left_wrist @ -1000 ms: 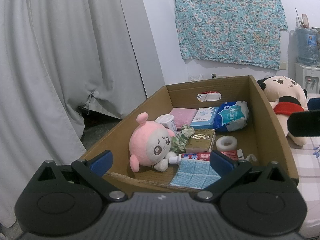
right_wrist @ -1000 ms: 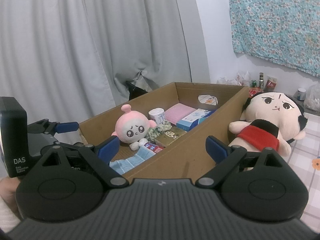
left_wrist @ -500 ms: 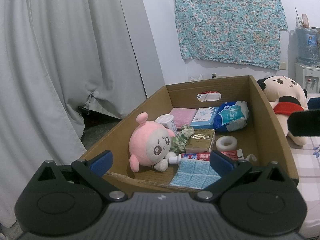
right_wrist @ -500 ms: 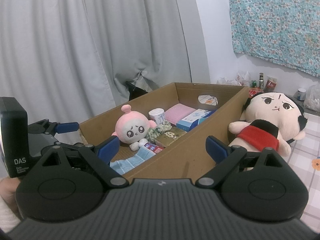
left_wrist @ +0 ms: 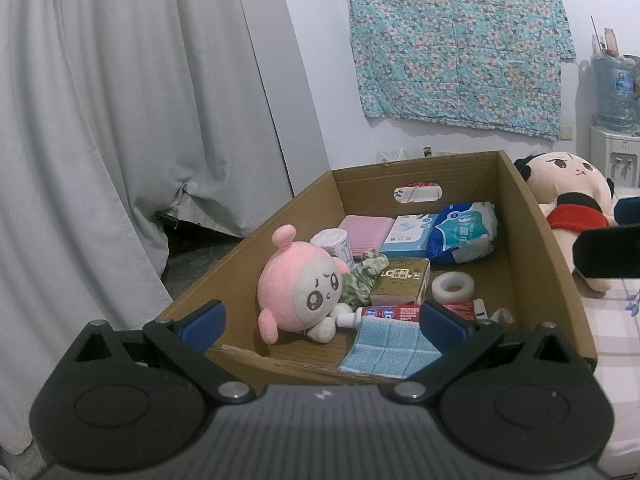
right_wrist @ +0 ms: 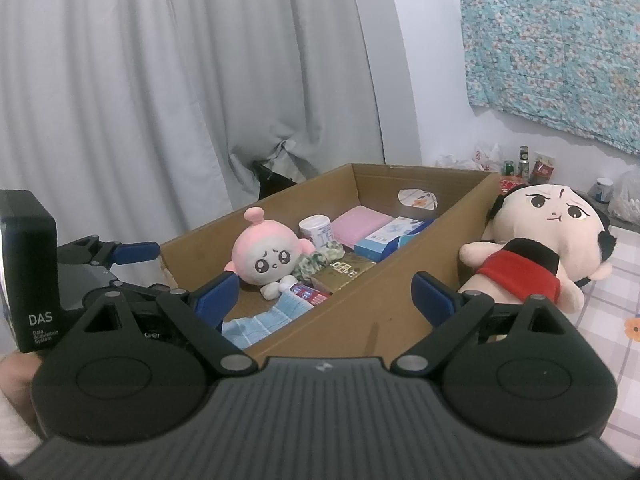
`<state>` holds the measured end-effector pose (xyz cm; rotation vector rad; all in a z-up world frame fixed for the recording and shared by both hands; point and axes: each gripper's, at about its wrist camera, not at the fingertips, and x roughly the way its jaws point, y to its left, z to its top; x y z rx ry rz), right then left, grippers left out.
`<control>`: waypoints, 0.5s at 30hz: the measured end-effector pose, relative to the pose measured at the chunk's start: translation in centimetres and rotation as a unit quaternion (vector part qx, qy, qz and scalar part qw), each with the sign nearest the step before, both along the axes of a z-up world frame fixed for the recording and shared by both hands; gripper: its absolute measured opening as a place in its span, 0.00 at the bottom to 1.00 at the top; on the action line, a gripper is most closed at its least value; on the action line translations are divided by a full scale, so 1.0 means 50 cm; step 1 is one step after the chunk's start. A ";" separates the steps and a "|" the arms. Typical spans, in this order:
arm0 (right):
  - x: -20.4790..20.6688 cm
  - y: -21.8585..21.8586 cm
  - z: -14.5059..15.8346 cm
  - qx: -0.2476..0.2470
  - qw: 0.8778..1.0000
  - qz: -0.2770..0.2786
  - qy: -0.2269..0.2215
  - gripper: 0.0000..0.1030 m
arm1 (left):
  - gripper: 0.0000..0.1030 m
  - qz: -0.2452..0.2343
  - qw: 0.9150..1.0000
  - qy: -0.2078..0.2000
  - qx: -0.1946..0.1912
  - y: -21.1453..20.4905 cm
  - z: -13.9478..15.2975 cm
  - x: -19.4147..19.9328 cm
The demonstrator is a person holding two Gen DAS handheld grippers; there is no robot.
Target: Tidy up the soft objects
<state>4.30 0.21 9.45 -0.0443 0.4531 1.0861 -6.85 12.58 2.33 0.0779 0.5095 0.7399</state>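
Note:
A cardboard box (left_wrist: 544,248) (right_wrist: 384,320) holds a pink round plush (left_wrist: 300,284) (right_wrist: 266,256), a blue cloth (left_wrist: 390,348) (right_wrist: 260,322), a green scrunchie (left_wrist: 362,276), a tissue pack (left_wrist: 464,232) and other small items. A big-headed doll in a red top (left_wrist: 568,196) (right_wrist: 536,248) lies on the bed right of the box. My left gripper (left_wrist: 322,320) is open and empty at the box's near edge. My right gripper (right_wrist: 324,292) is open and empty before the box's near right corner.
Grey curtains (left_wrist: 120,120) hang left of and behind the box. A floral cloth (left_wrist: 460,40) hangs on the wall. A water dispenser (left_wrist: 612,128) stands at far right. The bed has a checked sheet (right_wrist: 616,320). The left gripper's body (right_wrist: 80,272) shows in the right wrist view.

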 end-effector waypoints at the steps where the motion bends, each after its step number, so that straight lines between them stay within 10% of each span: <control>1: 0.000 0.000 0.000 0.000 1.000 0.000 0.000 0.91 | 1.00 0.000 1.000 0.000 0.000 0.000 0.000 0.000; 15: -0.005 -0.010 0.005 0.004 1.000 -0.003 -0.001 0.91 | 1.00 0.005 1.000 0.009 0.009 -0.008 -0.004 0.006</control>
